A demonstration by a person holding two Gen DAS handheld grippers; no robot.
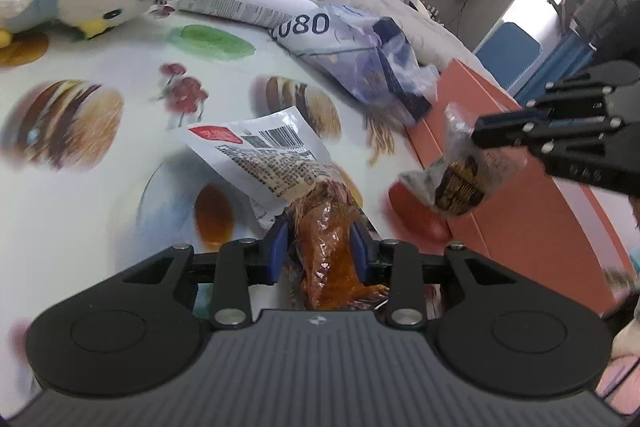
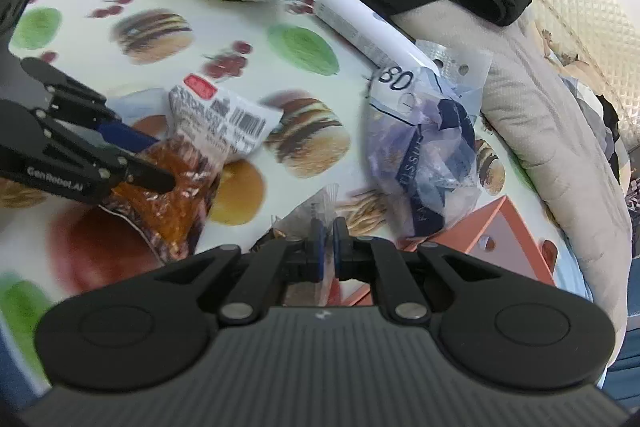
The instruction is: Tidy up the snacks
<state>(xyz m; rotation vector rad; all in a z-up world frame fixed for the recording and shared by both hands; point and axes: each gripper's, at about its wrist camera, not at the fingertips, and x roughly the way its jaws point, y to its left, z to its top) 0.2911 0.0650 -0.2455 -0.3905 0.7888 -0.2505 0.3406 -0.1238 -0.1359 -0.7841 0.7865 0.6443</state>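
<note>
Snacks are gripped for transfer: left tool point(image 1: 320, 241) clamps the orange-brown packet point(image 1: 326, 227) at lower centre; right tool point(image 2: 328, 233) pinches the small wrapped snack point(image 1: 456, 183) above the orange box point(image 1: 520, 211), likely its destination.

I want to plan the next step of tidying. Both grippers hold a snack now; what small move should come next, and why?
Probably carry the right gripper a little further over the orange box and release there. It is shut on the small clear snack packet, which already hangs above the box's edge. The left gripper grips the orange-brown snack bag, farther from the box, so it can follow.
</note>
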